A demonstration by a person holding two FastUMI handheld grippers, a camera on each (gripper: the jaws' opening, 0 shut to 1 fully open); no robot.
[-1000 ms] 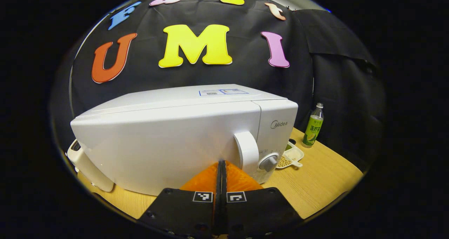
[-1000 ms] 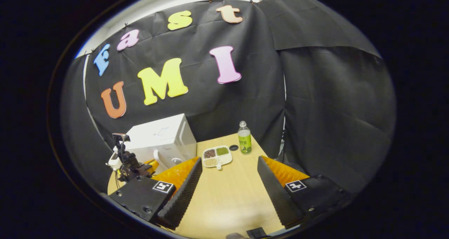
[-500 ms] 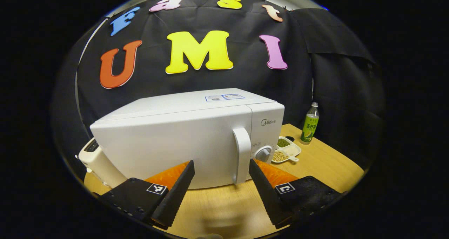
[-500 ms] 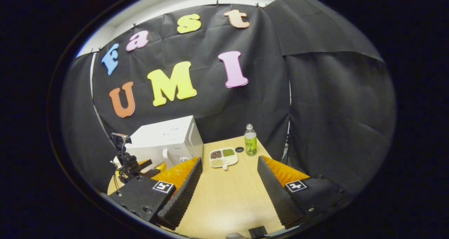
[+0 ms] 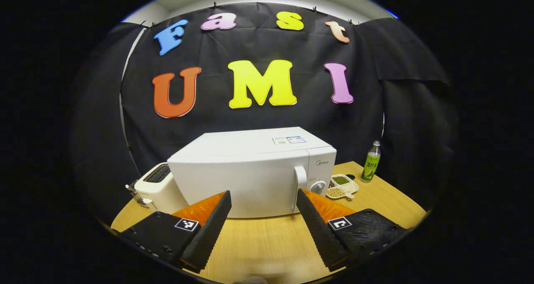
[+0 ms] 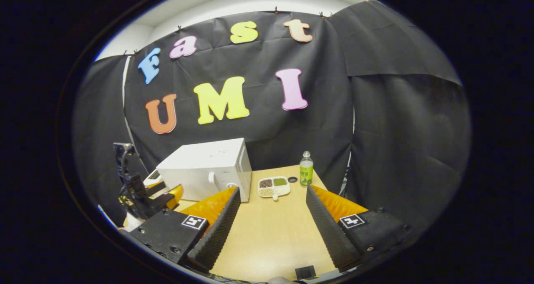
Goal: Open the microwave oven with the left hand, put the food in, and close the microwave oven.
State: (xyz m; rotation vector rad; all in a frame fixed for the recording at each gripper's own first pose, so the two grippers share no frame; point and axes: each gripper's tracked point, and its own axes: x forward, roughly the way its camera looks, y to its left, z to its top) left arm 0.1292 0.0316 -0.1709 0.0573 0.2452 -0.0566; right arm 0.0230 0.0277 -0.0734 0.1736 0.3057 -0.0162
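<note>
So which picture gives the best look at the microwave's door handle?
The left gripper view: the handle faces the camera, close, beside the dial. The right gripper view shows the handle farther off, small and seen from the side.

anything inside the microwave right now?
Cannot tell. The microwave door is shut and opaque white, hiding the cavity. The food tray of beans sits outside on the table, to its right in the left gripper view.
</note>
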